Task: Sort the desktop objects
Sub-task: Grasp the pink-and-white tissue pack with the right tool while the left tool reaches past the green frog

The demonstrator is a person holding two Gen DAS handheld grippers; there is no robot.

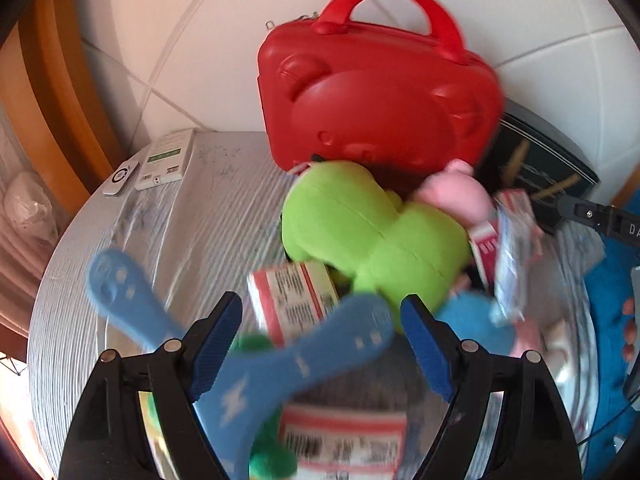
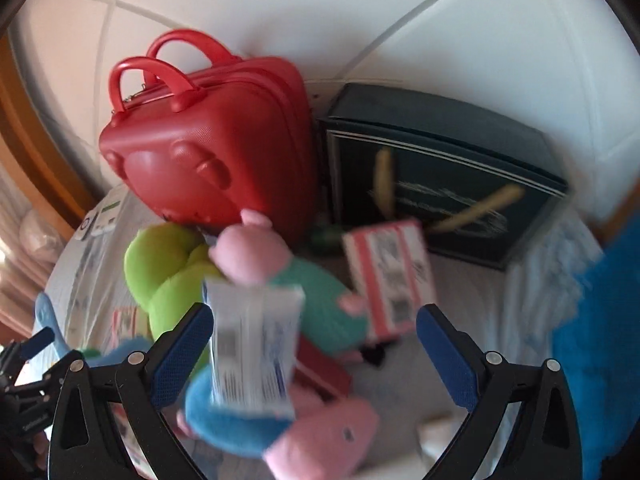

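Fingers (image 1: 218, 344) of the left gripper (image 1: 320, 344) stand wide, a blue toy (image 1: 296, 364) lying between them, a green plush (image 1: 368, 236) just beyond. Right gripper (image 2: 316, 354) fingers (image 2: 182, 354) gape too, a blurred white packet (image 2: 254, 344) between them; beyond sit a pink pig plush (image 2: 256, 256) and a red case (image 2: 208, 156).

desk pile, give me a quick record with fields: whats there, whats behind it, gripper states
surface: table with a striped cover
pile: green plush, pink pig plush, red-and-white boxes, blue silicone piece
behind pile: red case, upright against the wall; dark box beside it
far corner: white remote and white device
left hand-held gripper: open, over the pile
right hand-held gripper: open, holding nothing
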